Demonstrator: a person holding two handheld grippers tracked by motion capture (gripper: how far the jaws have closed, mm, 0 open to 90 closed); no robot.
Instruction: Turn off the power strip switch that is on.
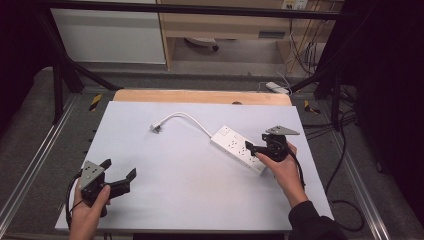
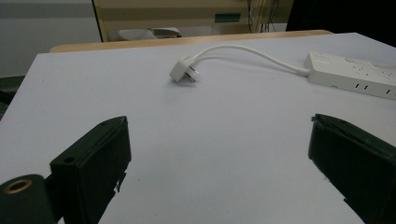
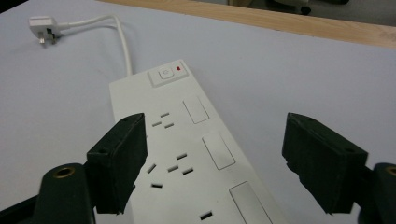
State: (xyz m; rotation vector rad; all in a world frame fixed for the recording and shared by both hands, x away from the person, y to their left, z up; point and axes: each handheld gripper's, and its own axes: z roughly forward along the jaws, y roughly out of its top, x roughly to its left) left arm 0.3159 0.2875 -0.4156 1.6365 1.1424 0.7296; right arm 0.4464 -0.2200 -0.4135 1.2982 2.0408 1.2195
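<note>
White plastic makes up the long power strip [image 1: 239, 148], which lies slantwise on the pale lilac tabletop [image 1: 175, 185], right of the middle. From its far end a white cord [image 1: 190, 119] curves away to a white three-pin plug [image 1: 156, 127] lying flat further left. The right gripper [image 1: 256, 148], held in the person's right hand [image 1: 282, 167], sits at the near end of the strip with its black fingers spread over the strip's body. The left gripper [image 1: 119, 172], held in the left hand [image 1: 90, 210], rests at the near left corner of the tabletop, well apart from the strip, fingers wide and holding nothing.

In the left gripper view, the left gripper [image 2: 219, 154] shows its two black fingers [image 2: 93, 163] far apart over bare tabletop [image 2: 210, 130]. The plug [image 2: 183, 71] lies ahead, its cord [image 2: 247, 51] arching right to the power strip [image 2: 355, 74].

In the right gripper view, the right gripper [image 3: 215, 158] stands wide open astride the power strip [image 3: 187, 158]: the left finger [image 3: 119, 158] overlaps the strip's edge beside the socket holes, the right finger [image 3: 322, 158] stands clear off its other side. Whether either touches the strip I cannot tell. A square switch with a red light [image 3: 169, 73] marks the far end, where the cord [image 3: 122, 42] leaves toward the plug [image 3: 44, 25].
</note>
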